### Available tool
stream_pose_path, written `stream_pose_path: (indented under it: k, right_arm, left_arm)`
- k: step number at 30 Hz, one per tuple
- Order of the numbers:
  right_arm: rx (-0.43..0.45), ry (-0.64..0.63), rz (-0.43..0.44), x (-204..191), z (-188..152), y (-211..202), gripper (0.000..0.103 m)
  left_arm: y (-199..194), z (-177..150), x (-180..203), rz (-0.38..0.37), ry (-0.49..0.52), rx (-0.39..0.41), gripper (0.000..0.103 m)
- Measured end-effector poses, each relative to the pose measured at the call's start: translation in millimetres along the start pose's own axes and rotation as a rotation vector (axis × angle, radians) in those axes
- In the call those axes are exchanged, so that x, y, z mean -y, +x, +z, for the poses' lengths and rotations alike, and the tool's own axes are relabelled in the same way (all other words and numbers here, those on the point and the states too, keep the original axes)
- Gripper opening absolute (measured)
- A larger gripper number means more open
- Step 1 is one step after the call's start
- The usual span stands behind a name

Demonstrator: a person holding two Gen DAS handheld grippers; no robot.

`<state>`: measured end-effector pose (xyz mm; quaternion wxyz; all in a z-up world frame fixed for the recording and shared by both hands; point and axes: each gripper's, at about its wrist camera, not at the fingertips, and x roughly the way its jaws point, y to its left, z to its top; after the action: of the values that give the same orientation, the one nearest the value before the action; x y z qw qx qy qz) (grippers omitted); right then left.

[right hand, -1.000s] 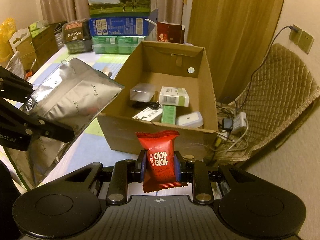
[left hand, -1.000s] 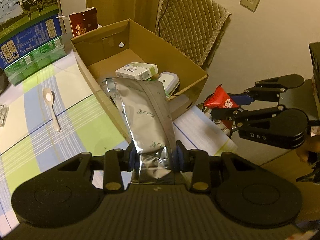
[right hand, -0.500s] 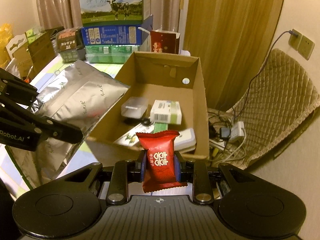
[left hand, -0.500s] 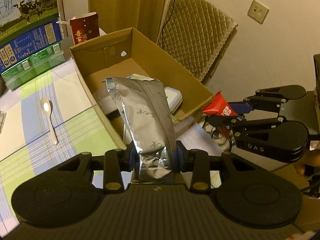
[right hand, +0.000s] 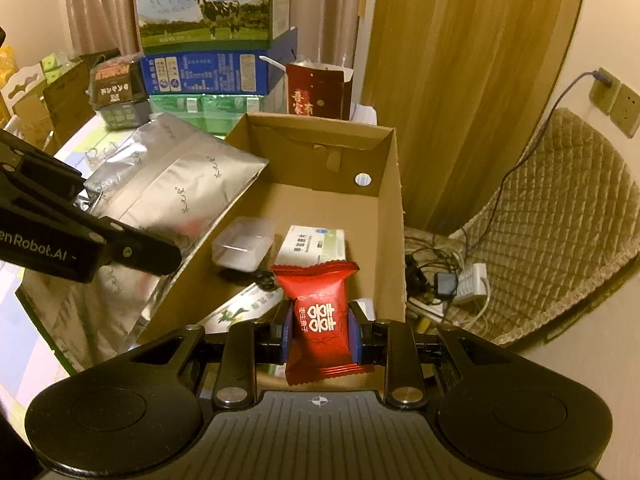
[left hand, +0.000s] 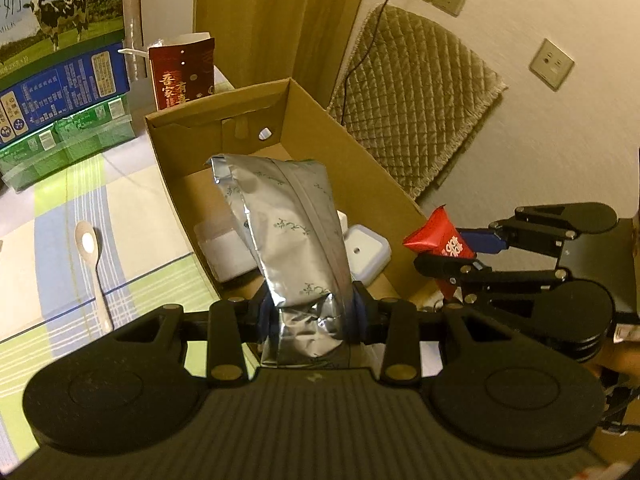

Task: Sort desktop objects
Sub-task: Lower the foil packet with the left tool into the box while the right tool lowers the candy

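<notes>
- Silver foil pouch (left hand: 294, 236): printed with small green sprigs, no legible wording; clamped at its lower end between the jaws of the left gripper (left hand: 312, 314), its upper end leaning toward 12 o'clock over the near wall of the cardboard box (left hand: 360, 168).
- Red candy packet (right hand: 320, 316): white double-happiness character and a column of small script too fine to read; clamped between the blue pads of the right gripper (right hand: 322, 334), held over the box's near right corner.
- Box interior, right wrist view: one clear lidded container (right hand: 243, 249), one white-and-green carton (right hand: 314, 242) at 12 o'clock of the packet, one green-printed flat pack (right hand: 236, 312) at 9 o'clock; the far half of the floor is bare.
- One rounded white case (left hand: 366, 254) shows in the left wrist view, at 3 o'clock of the pouch.
- One white spoon (left hand: 90, 268) lies on the checked tablecloth (left hand: 52, 200), well apart from the box at 9 o'clock.
- Beyond the box, 11 o'clock: milk carton (right hand: 208, 0) with a cow picture, atop a blue case; one dark red gift bag (right hand: 318, 94) with gold characters.
- Left gripper's arm reads "enRobot.AI".
</notes>
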<state>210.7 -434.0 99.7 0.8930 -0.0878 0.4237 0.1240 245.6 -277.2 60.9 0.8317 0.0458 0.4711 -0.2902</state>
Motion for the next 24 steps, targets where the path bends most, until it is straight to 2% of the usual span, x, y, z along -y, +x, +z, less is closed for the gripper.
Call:
stream_pose_path:
  k: [10,18,19,20,24]
  right_arm:
    - [-0.021,0.002,0.006,8,15,33,0.024]
    - [-0.041,0.015,0.007,14,17,49,0.024]
    - [-0.043,0.016,0.007,14,17,50,0.024]
    - [-0.045,0.016,0.008,14,16,51,0.024]
    - [-0.048,0.014,0.017,13,15,54,0.024]
  left_arm:
    - [31,23,-25,-0.012,-0.065,0.002,0.034]
    - [51,28,-28,-0.025,-0.095,0.001,0.034]
    - [53,28,-30,-0.027,-0.107,0.005,0.037]
    - [54,29,-31,-0.026,-0.114,0.004,0.045]
    - [51,27,-32,-0.015,-0.086,0.013,0.046]
